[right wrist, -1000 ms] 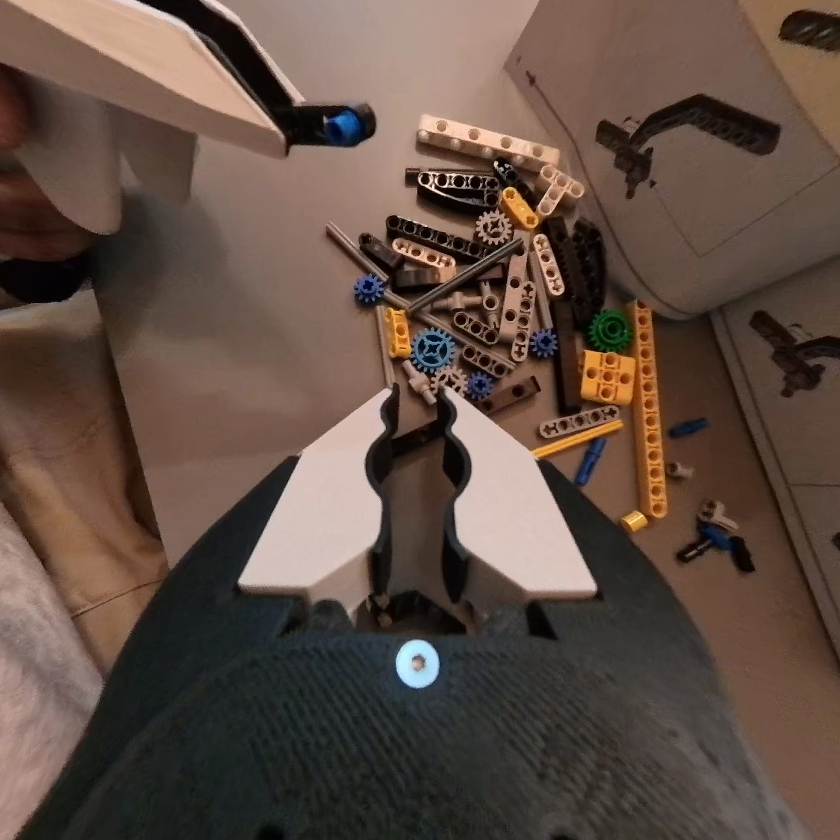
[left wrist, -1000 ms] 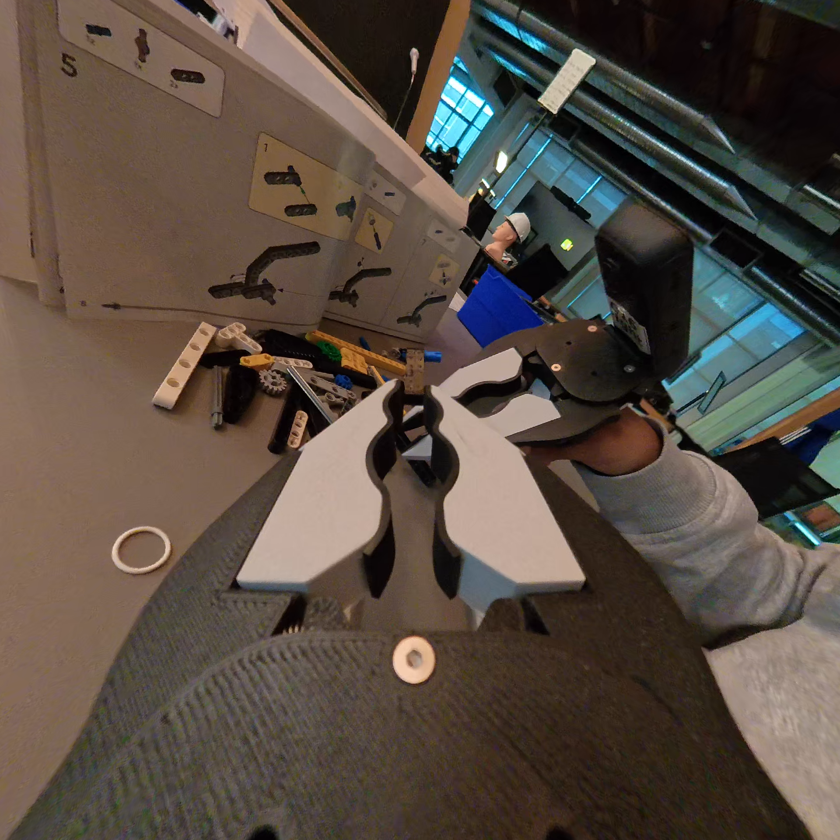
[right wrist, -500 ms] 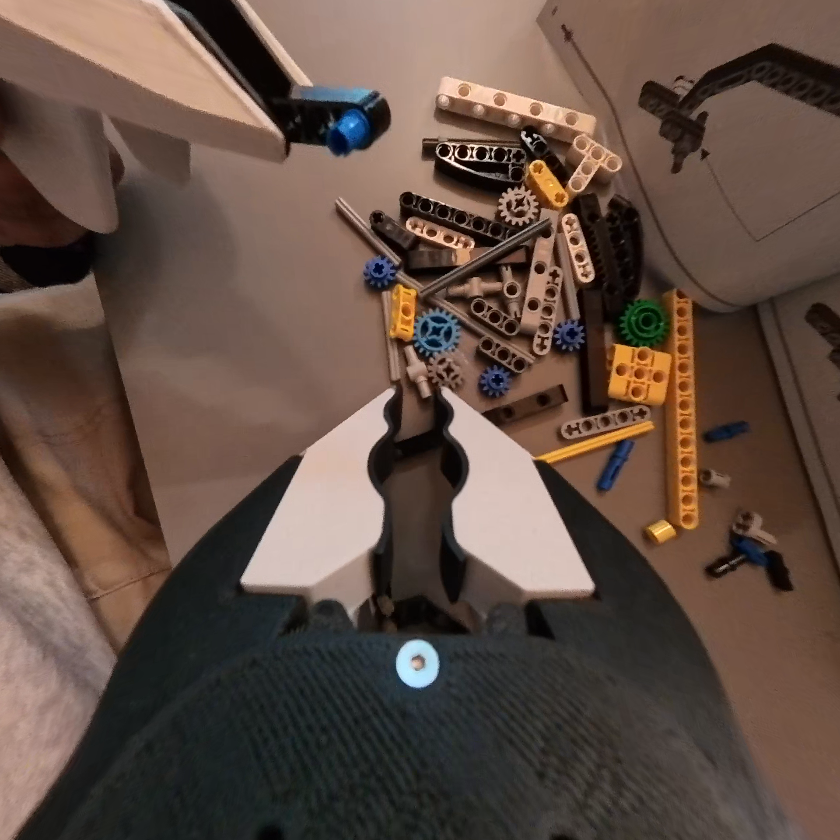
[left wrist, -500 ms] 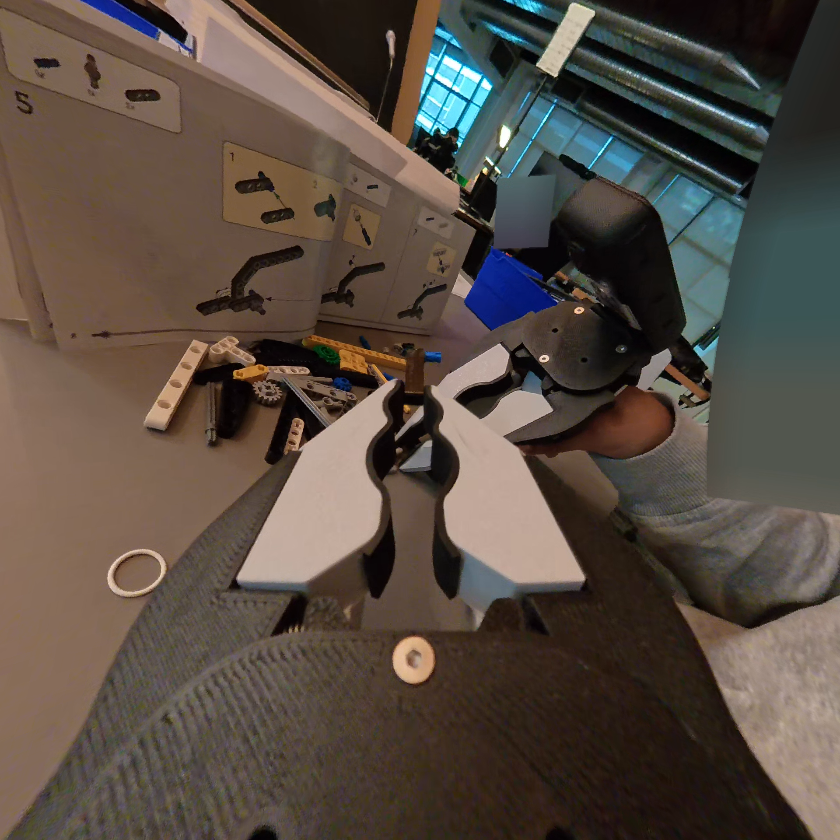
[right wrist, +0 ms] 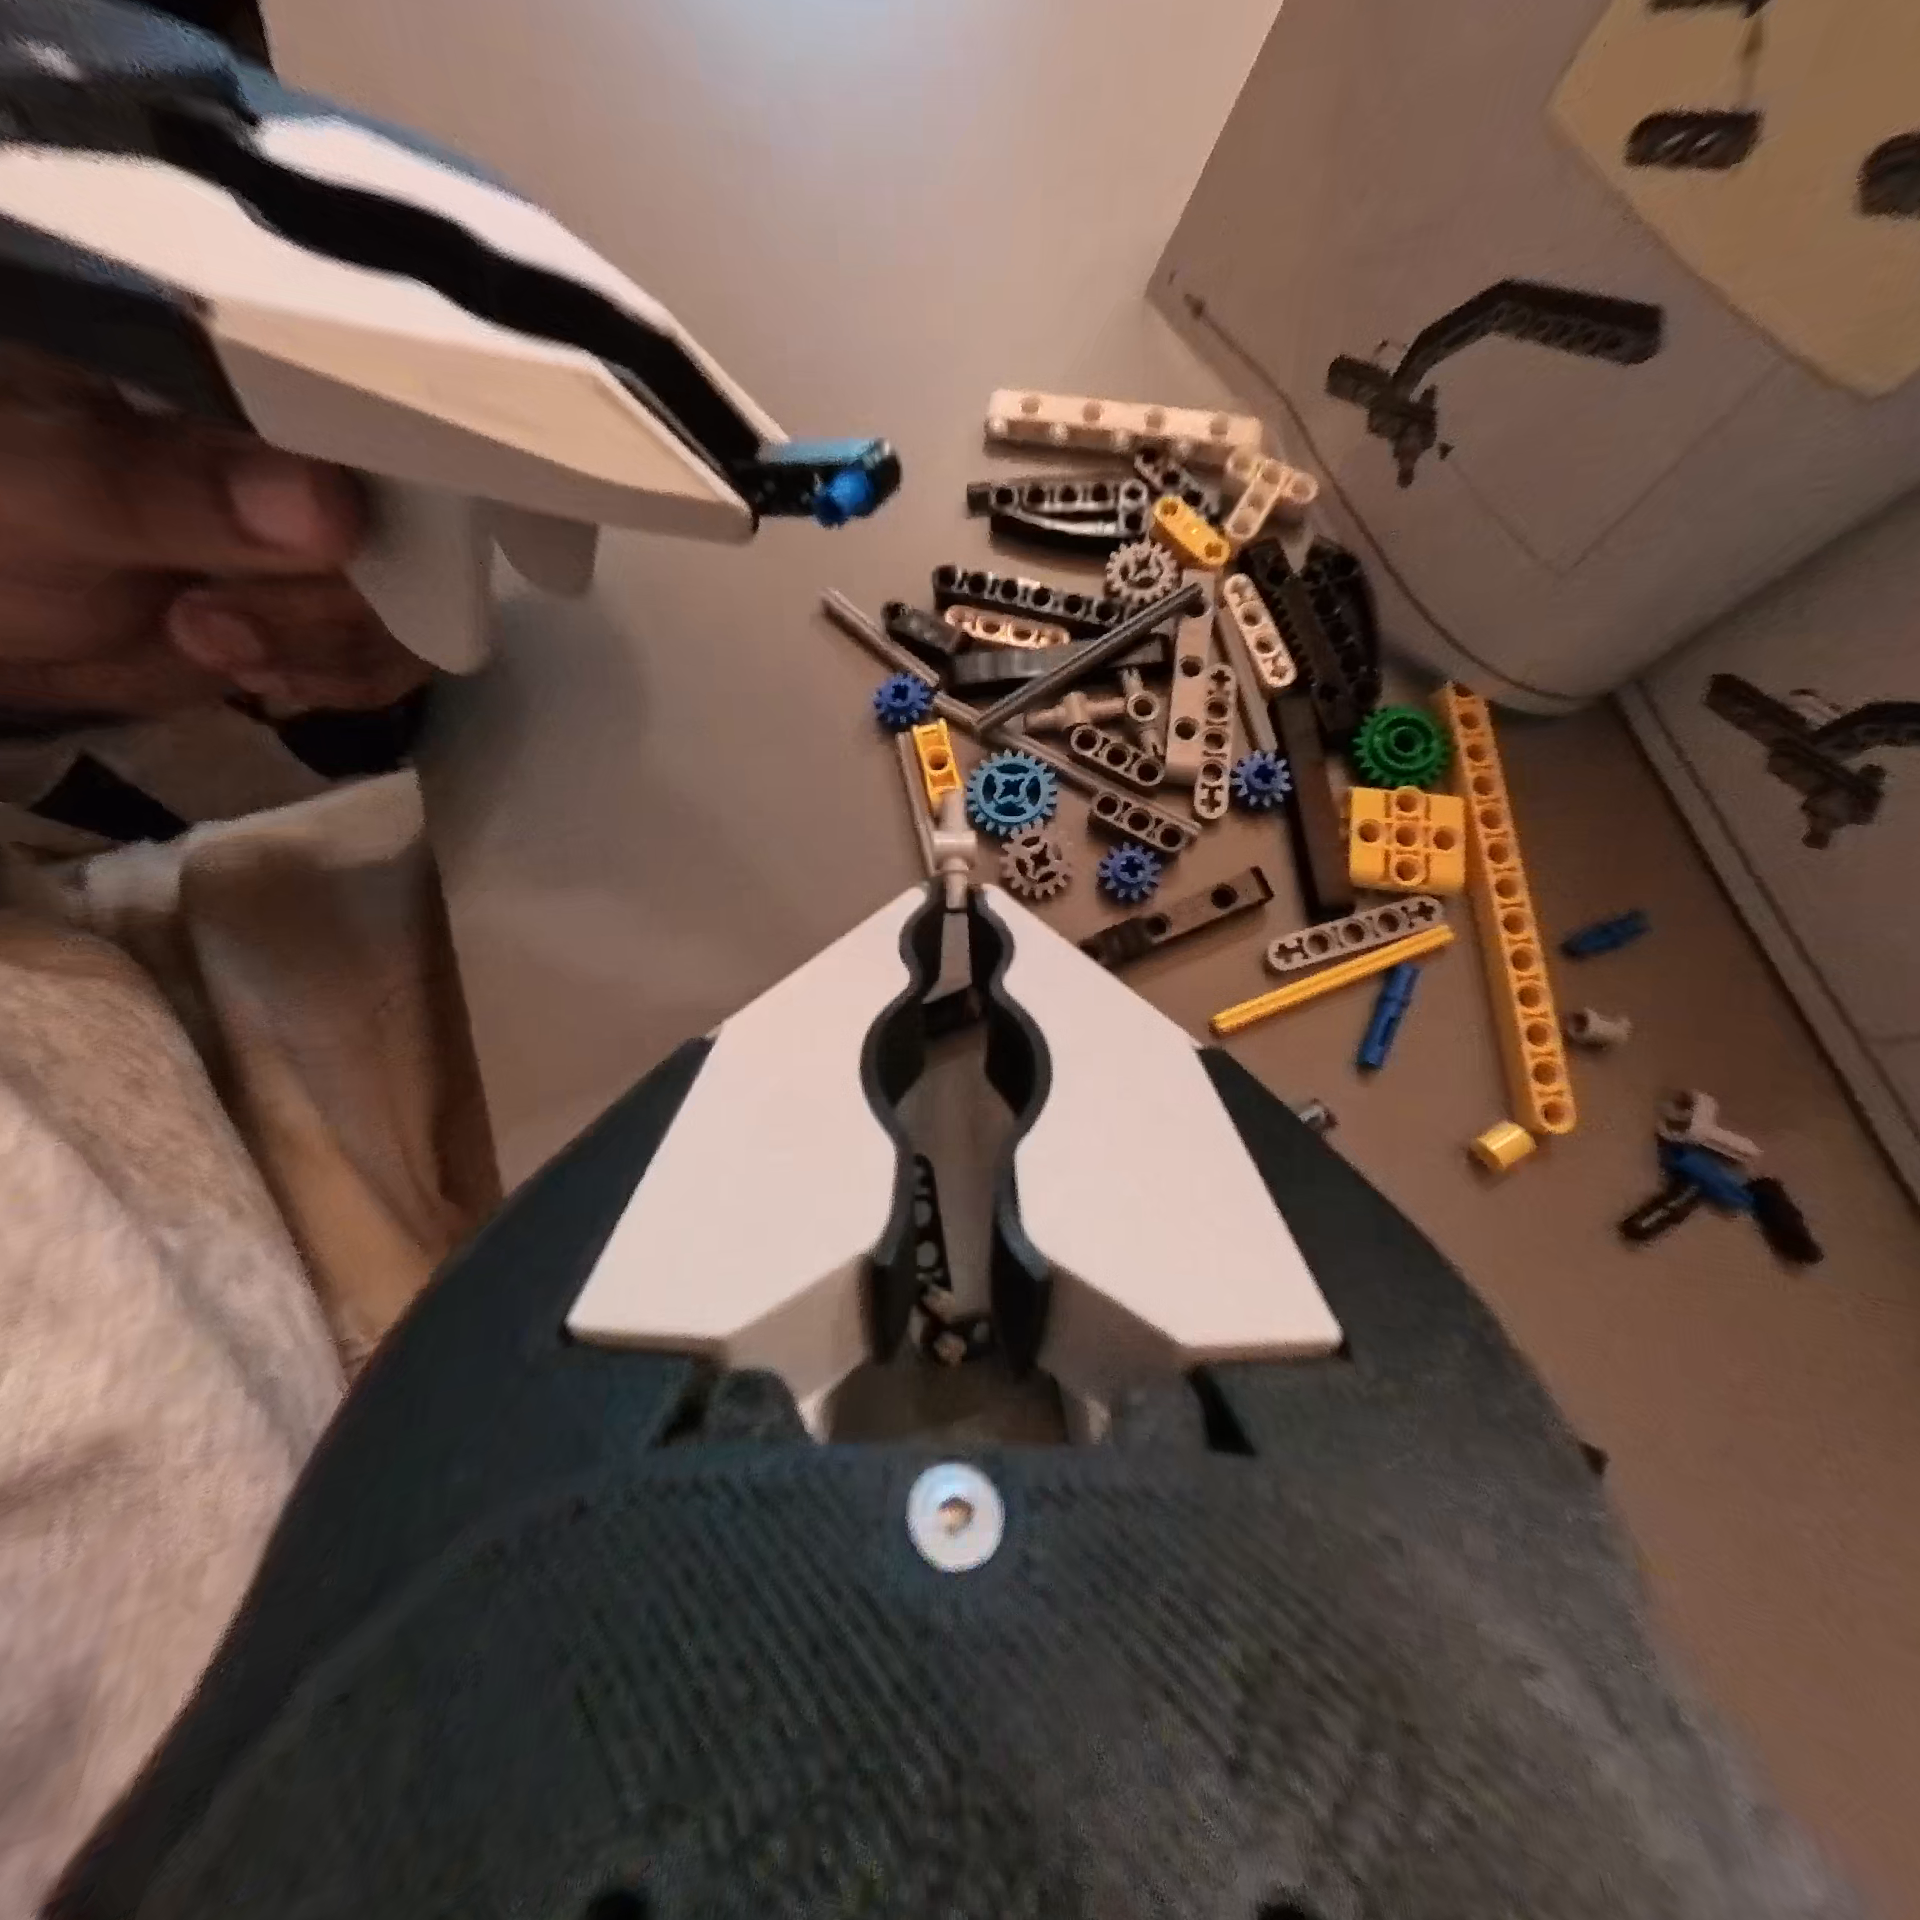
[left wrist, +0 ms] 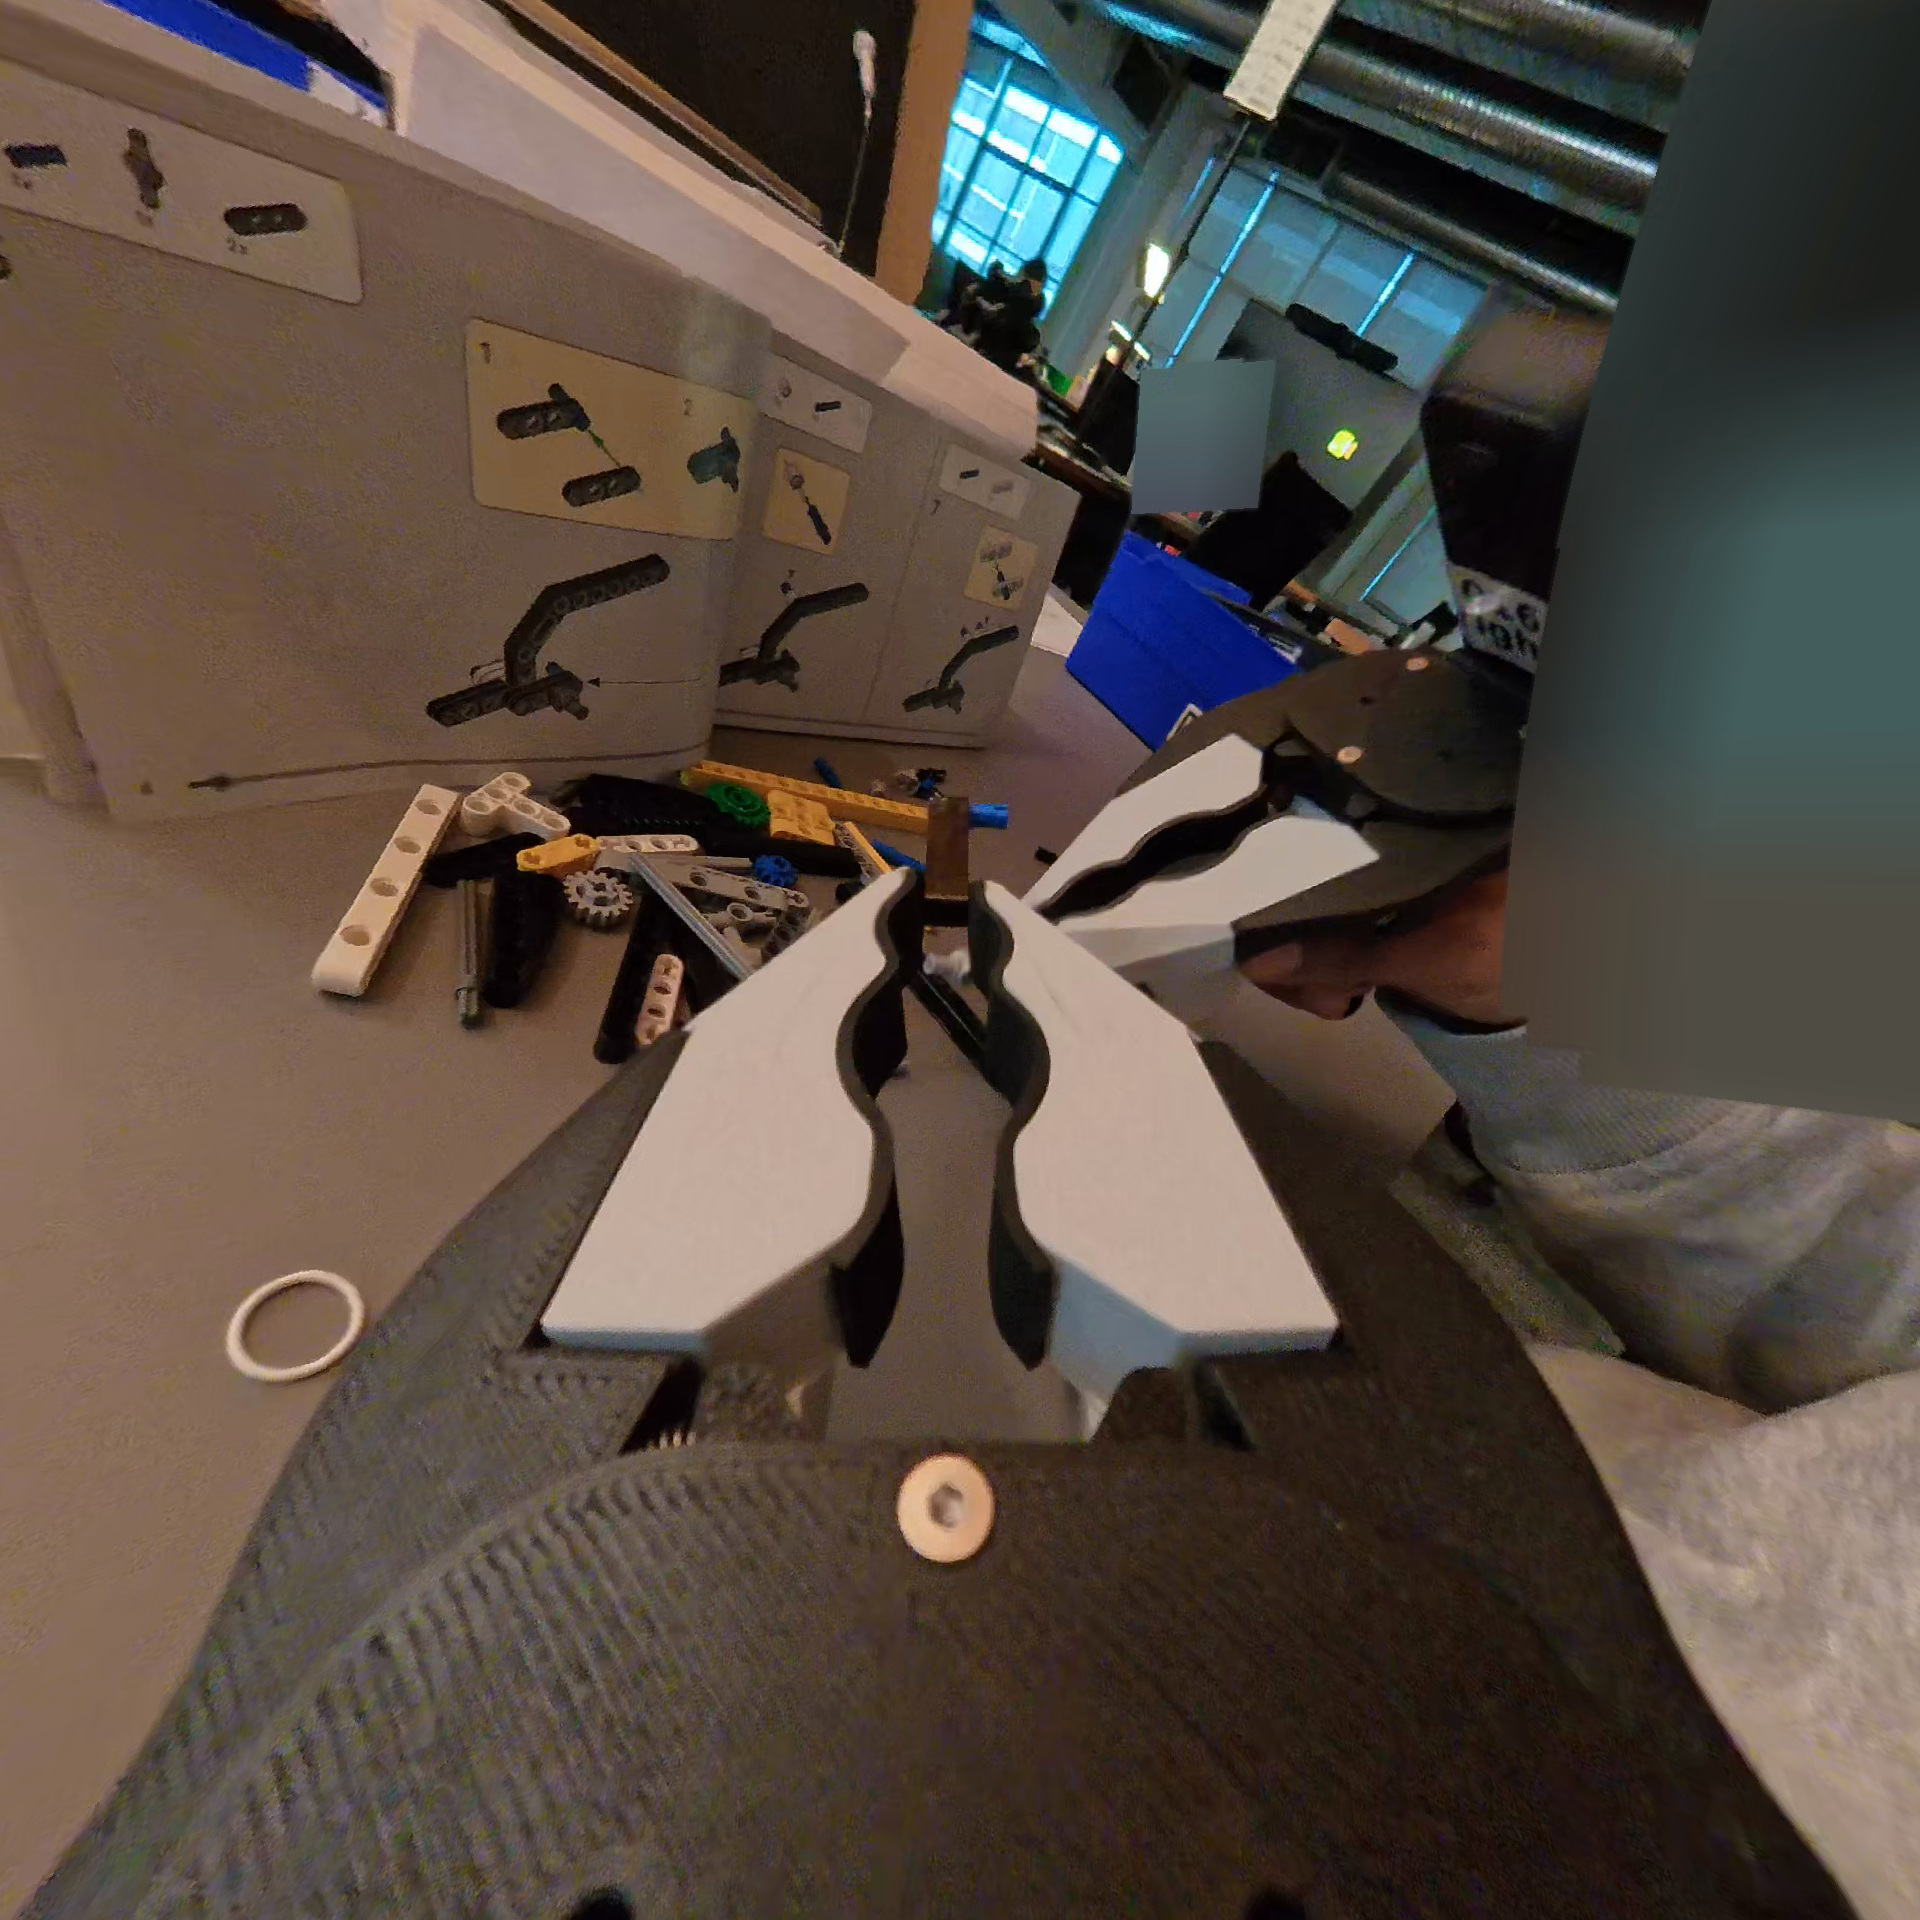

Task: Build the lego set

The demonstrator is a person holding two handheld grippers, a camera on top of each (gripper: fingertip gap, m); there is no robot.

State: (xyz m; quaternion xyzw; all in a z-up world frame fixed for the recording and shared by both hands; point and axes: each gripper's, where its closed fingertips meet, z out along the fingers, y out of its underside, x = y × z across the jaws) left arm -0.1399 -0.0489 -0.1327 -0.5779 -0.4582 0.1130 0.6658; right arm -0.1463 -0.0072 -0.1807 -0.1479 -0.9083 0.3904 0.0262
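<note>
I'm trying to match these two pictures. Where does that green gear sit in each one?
Left wrist view: the green gear lies at the far side of the parts pile, upper middle, just left of the yellow block.
Right wrist view: the green gear is right of centre, directly above the yellow block.
Shared landmark: the long yellow beam, which runs beside the gear in both views.

Blue gears (right wrist: 1011, 794): four. Grey gears (right wrist: 1035, 864): two. Green gear (right wrist: 1401, 745): one. Long yellow beam (right wrist: 1507, 914): one. White ring (left wrist: 295, 1324): one, left of the tool (left wrist: 943, 899).
</note>
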